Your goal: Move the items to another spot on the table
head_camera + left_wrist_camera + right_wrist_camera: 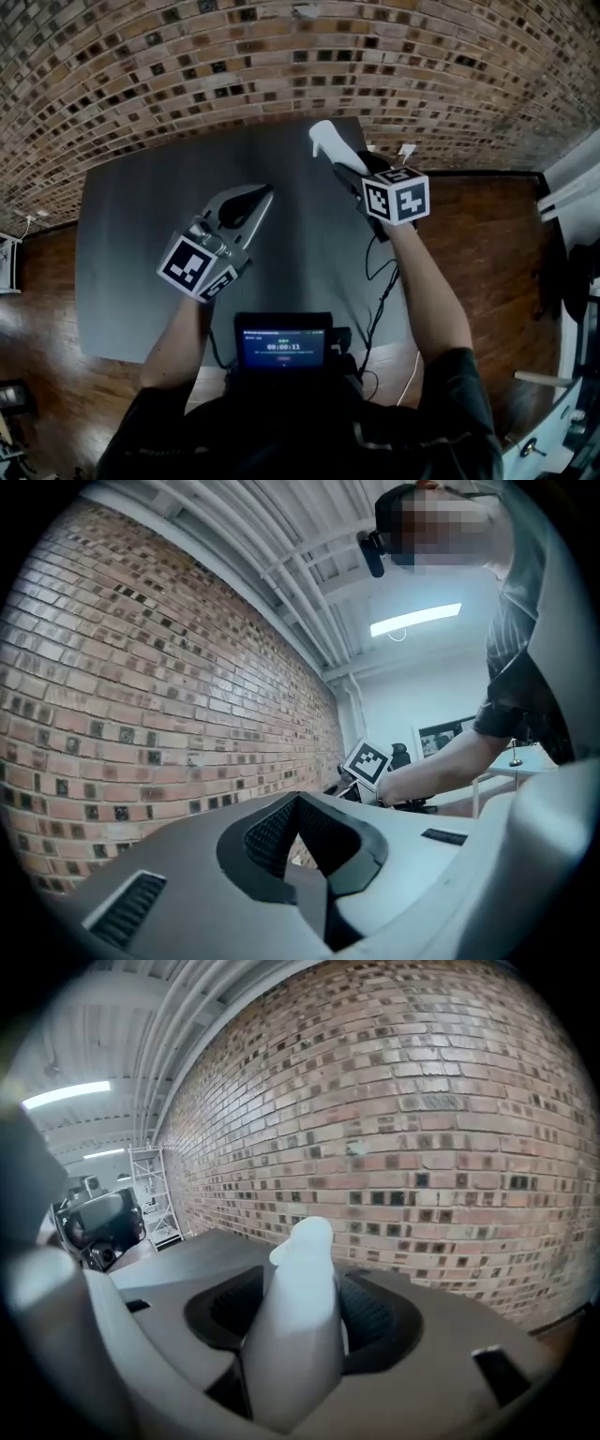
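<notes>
Right tongs (349, 172) grip a white tapered item (325, 141) above the bench's (141, 253) far edge. Left tongs (261, 197) are closed and empty over its middle. Risk: the item's smooth, tapered shape may let it slip from the pads and fall.

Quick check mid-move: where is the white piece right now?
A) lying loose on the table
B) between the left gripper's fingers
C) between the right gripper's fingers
C: the white piece stands upright, clamped in the right gripper, while the left gripper has nothing between its fingers.
</notes>
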Available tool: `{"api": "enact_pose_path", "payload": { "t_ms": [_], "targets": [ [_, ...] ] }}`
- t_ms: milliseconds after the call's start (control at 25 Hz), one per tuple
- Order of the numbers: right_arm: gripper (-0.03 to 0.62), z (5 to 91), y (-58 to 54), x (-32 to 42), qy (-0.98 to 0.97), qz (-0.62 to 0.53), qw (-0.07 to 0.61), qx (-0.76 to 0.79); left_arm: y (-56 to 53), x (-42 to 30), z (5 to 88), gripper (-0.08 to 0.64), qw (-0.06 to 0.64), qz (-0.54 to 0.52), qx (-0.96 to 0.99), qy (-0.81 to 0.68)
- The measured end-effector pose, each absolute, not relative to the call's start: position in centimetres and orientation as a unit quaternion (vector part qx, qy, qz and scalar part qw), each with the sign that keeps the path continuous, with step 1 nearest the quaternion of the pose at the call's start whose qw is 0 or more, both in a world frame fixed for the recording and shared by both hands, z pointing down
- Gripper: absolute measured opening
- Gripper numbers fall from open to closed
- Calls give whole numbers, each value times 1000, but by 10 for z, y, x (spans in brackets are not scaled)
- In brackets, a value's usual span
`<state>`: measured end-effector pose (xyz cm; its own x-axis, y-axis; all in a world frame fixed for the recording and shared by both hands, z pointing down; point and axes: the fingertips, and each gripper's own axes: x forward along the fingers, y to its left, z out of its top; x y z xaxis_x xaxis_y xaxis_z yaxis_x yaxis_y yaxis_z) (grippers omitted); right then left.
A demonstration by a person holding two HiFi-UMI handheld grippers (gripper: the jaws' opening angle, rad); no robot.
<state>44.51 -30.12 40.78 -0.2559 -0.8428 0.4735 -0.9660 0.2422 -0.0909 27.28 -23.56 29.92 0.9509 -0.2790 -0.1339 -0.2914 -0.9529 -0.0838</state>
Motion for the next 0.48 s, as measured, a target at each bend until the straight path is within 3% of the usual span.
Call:
{"api": "enact_pose_path", "payload": {
  "t_ms": [480],
  "targets": [
    [262, 455, -404, 488, -798, 204, 188, 535, -322, 345, 319, -3, 54, 46, -975, 210]
  ]
}}
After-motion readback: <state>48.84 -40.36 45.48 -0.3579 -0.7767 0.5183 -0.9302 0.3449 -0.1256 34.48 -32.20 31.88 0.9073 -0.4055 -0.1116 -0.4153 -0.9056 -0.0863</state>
